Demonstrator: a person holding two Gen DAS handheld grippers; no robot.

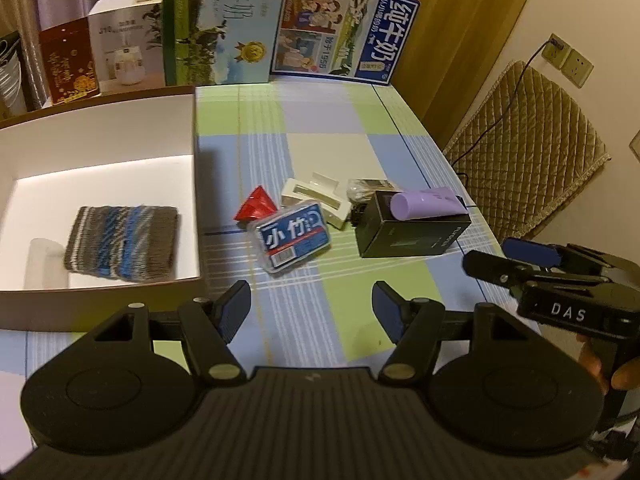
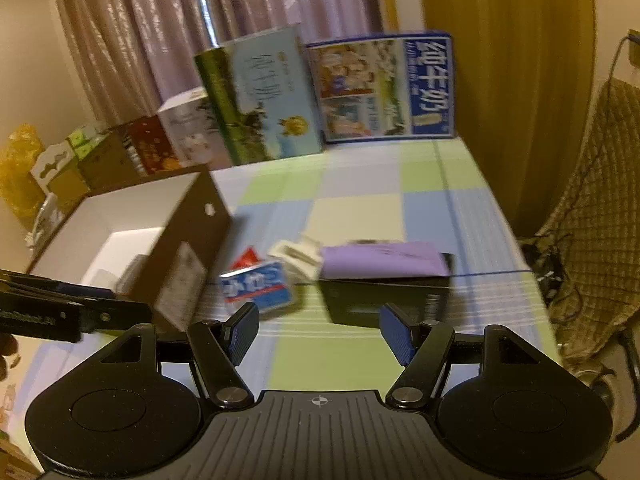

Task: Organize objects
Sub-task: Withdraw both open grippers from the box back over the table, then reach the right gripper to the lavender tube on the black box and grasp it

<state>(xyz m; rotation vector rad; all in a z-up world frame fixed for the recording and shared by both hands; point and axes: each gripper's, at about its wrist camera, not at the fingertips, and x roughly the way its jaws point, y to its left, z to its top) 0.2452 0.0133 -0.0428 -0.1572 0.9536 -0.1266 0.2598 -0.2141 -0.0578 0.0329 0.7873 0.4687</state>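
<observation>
A brown box with a white inside (image 1: 188,128) (image 2: 200,216) stands at the left of the checked table; a striped knitted cloth (image 1: 124,242) lies in it. To its right lie a red packet (image 1: 258,204) (image 2: 248,258), a clear case with a blue label (image 1: 294,236) (image 2: 258,286), a cream hair clip (image 1: 316,196) (image 2: 298,254) and a black box (image 1: 412,228) (image 2: 384,298) with a purple tube (image 1: 426,202) (image 2: 384,260) on top. My left gripper (image 1: 312,312) hovers open and empty in front of the case. My right gripper (image 2: 318,334) is open and empty before the black box.
Milk cartons (image 1: 224,20) (image 1: 344,36) and other boxes line the table's far edge. A quilted chair (image 1: 528,160) stands at the right past the table edge, with a cable running to a wall socket (image 1: 566,58). A small bag (image 1: 362,188) lies behind the black box.
</observation>
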